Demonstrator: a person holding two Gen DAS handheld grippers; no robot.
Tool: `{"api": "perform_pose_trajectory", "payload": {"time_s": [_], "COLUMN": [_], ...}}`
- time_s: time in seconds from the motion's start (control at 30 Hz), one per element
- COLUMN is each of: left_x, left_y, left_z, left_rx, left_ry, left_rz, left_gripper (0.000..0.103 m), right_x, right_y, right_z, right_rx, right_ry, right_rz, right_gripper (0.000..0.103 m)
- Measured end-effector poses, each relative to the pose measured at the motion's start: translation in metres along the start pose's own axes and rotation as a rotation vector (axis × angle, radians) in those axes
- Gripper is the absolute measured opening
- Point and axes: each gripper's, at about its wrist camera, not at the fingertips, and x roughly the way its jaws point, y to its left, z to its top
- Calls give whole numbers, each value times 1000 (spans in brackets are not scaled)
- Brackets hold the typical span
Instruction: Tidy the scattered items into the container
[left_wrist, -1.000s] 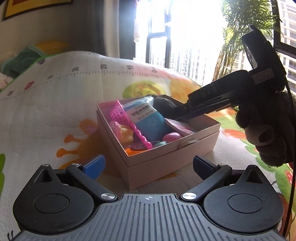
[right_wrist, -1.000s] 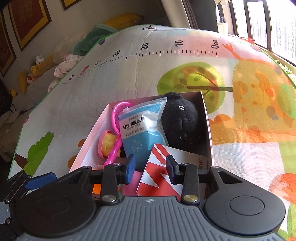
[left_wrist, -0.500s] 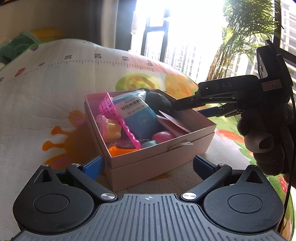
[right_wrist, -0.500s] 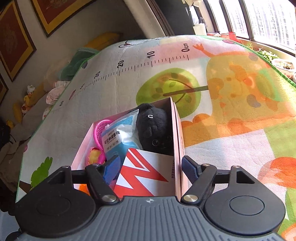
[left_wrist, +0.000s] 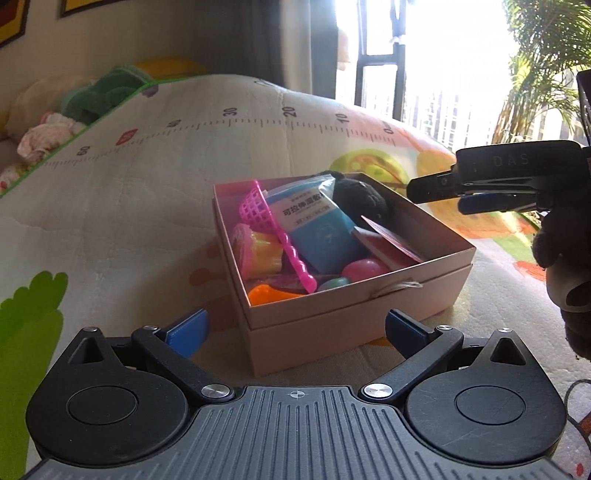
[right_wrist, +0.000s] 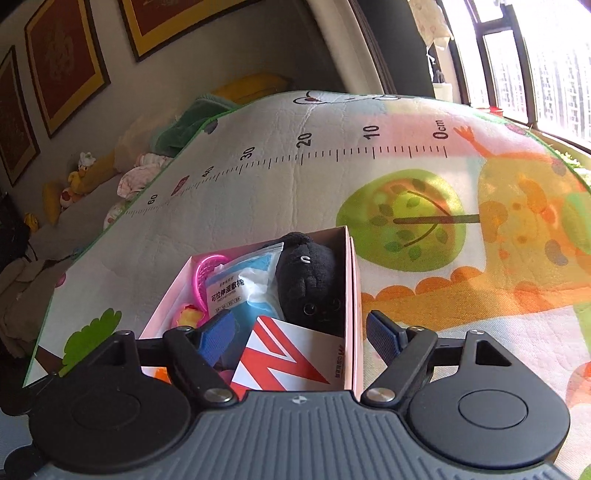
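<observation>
On the play mat (left_wrist: 155, 192), the pink box (left_wrist: 354, 306) holds a black plush (right_wrist: 310, 280), blue packet (left_wrist: 317, 229), pink net scoop (left_wrist: 258, 212) and red-white card (right_wrist: 284, 362). Left gripper (left_wrist: 295, 328), wide and empty, faces its near corner; right gripper (right_wrist: 299, 332), wide and empty, hovers above its edge.

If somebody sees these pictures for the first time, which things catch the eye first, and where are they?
First the pink box in the middle of the colourful play mat, crammed with toys. Inside, a black plush lies against the far wall, a blue wipes pack beside it, and a red-and-white card at the near end. Both tools, left and right, are open and empty.
</observation>
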Motion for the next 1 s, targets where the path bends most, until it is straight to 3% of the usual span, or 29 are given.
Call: {"api": "perform_pose_trajectory", "payload": {"time_s": [0.07, 0.13, 0.23, 0.4, 0.47, 0.67, 1.0], "left_x": [-4, -4, -2, 13, 15, 18, 19], "left_y": [-2, -8, -16, -12, -10, -10, -8], "left_z": [-8, -15, -24, -32, -33, -32, -32], "left_rx": [-9, 15, 34, -46, -58, -82, -93], "left_ry": [18, 31, 34, 107, 115, 118, 116], "left_rz": [21, 60, 121, 156, 160, 171, 161], "left_gripper": [103, 103, 103, 103, 103, 103, 103], "right_x": [-20, -37, -48, -30, -18, -3, -6], "right_y": [2, 5, 13, 22, 21, 16, 18], "right_z": [-10, -25, -59, -102, -102, -98, -103], "right_rx": [-30, -57, -118, -189, -190, -122, -104], "right_ry": [-37, -53, 3, 106, 193, 141, 102], "right_rz": [-51, -82, -124, -210, -209, -286, -314], "right_gripper": [102, 103, 103, 103, 103, 103, 103]}}
